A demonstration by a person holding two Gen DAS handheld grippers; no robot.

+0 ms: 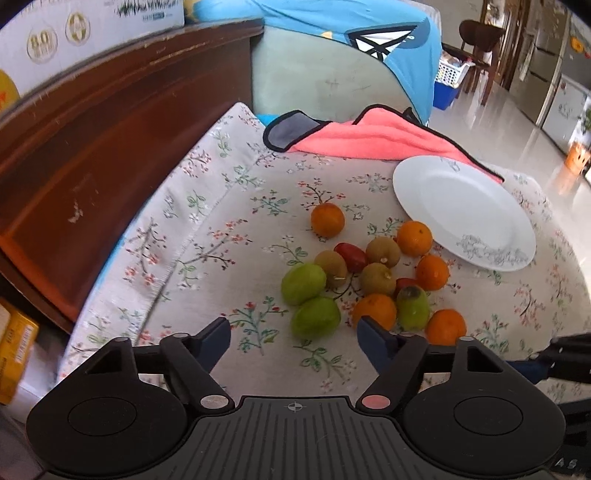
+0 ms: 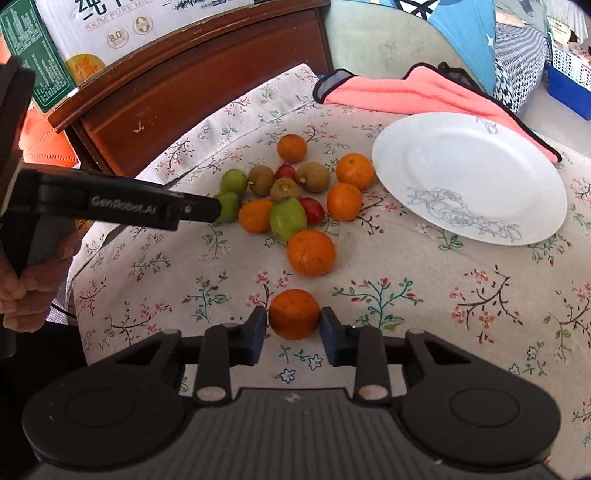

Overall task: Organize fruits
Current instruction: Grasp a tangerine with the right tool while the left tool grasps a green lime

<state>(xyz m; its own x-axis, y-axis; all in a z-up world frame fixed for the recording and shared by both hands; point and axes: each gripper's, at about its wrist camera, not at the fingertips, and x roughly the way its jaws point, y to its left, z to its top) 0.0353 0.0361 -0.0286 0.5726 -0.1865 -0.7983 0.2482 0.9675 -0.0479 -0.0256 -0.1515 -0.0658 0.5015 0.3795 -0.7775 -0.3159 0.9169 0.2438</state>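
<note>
A pile of small fruits lies on the floral cloth: oranges [image 2: 311, 252], green fruits [image 1: 316, 317], brown fruits [image 1: 377, 278] and red ones [image 1: 351, 256]. A white plate [image 1: 461, 210] sits empty to the right of the pile; it also shows in the right wrist view [image 2: 469, 177]. My right gripper [image 2: 294, 317] is shut on an orange [image 2: 294, 314], held near the cloth in front of the pile. My left gripper [image 1: 293, 326] is open and empty, its fingers on either side of a green fruit at the pile's near edge.
A pink towel [image 1: 373, 138] lies at the table's far edge behind the plate. A dark wooden cabinet [image 1: 110, 155] stands at the left with cartons [image 2: 110, 29] on top. A chair with a blue cloth [image 1: 332, 62] is behind the table.
</note>
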